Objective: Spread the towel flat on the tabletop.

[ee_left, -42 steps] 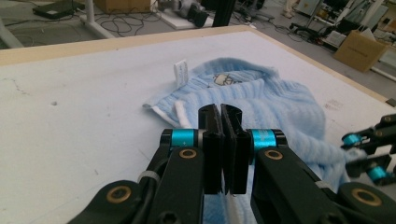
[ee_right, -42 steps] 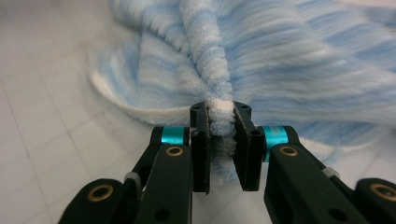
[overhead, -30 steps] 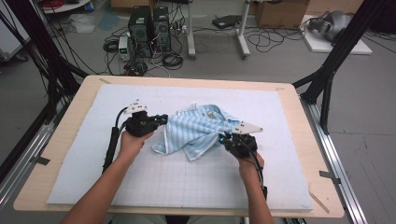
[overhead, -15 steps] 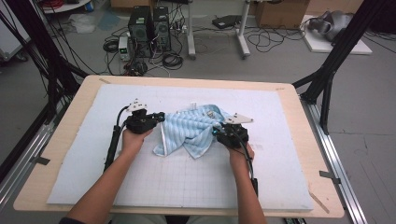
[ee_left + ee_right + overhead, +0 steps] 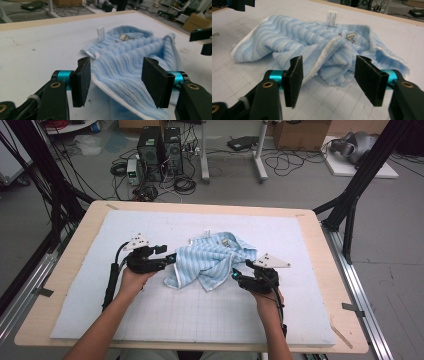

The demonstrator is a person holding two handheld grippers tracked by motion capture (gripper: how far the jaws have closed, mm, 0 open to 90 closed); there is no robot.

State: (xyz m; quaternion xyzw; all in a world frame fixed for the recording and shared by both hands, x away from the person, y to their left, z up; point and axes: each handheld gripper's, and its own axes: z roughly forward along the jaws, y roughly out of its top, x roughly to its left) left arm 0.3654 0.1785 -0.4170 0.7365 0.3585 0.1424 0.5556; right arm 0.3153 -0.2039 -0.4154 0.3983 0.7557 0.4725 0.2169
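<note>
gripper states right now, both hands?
Left gripper: open, jaws have just been opening, the blue towel lies between them, not pinched.
Right gripper: open, jaws just opened too, towel ahead, nothing held.

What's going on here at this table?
A person works a crumpled blue towel on a padded table with two handheld grippers. The left gripper is at the towel's left edge, the right gripper at its near right side. Both have just been opening; the pads are off the cloth, so the towel lies loose.
</note>
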